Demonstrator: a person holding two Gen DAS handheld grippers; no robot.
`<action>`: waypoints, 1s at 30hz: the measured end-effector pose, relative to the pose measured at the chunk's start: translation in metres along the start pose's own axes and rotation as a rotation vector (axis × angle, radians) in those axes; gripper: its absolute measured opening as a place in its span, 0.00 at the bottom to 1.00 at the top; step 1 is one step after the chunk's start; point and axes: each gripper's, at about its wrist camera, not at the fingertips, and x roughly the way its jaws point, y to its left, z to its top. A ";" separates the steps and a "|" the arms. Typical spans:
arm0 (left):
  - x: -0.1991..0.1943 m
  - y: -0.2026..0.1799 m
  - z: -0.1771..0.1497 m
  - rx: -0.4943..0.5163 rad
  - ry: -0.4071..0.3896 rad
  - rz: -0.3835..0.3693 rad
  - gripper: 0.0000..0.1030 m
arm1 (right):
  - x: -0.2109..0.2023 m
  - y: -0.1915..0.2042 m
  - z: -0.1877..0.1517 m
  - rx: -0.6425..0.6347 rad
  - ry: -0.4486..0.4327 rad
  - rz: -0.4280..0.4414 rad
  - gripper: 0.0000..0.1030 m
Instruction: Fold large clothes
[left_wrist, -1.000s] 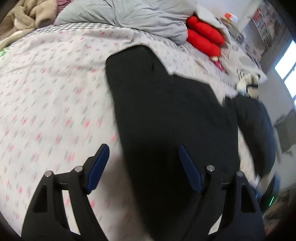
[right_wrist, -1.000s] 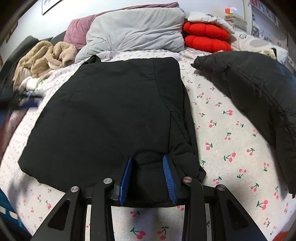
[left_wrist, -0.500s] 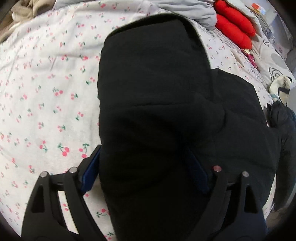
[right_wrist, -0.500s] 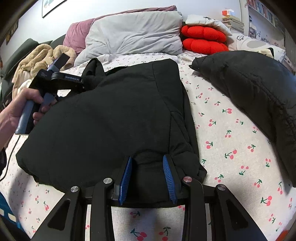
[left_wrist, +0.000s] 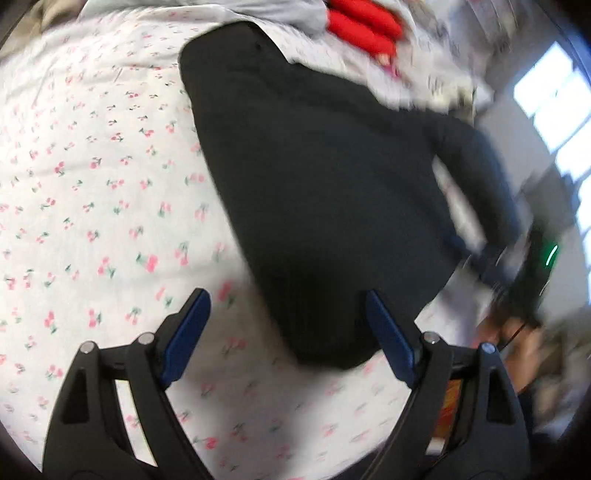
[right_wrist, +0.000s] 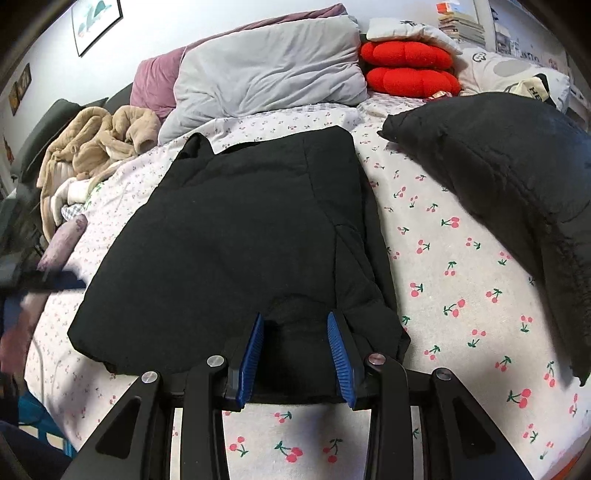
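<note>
The black jacket lies folded flat on your cherry-print bedsheet, left of a second black coat. Your right gripper pinches its near hem. Your left gripper is spread wide, its jaws just opened, clamping nothing above the jacket's near left corner.

Open cherry-print sheet is lying between the black jacket and a second dark coat; pillows are crowding the bed's far edge.
</note>
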 end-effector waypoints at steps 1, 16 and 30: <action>0.003 0.000 -0.004 -0.008 -0.004 0.006 0.85 | 0.002 0.002 -0.001 -0.007 0.005 -0.011 0.36; 0.018 0.012 -0.017 -0.164 0.019 -0.106 0.88 | -0.012 -0.007 0.005 0.069 0.013 0.033 0.56; 0.043 0.044 -0.018 -0.442 0.037 -0.408 0.93 | 0.011 -0.093 -0.039 0.716 0.055 0.310 0.85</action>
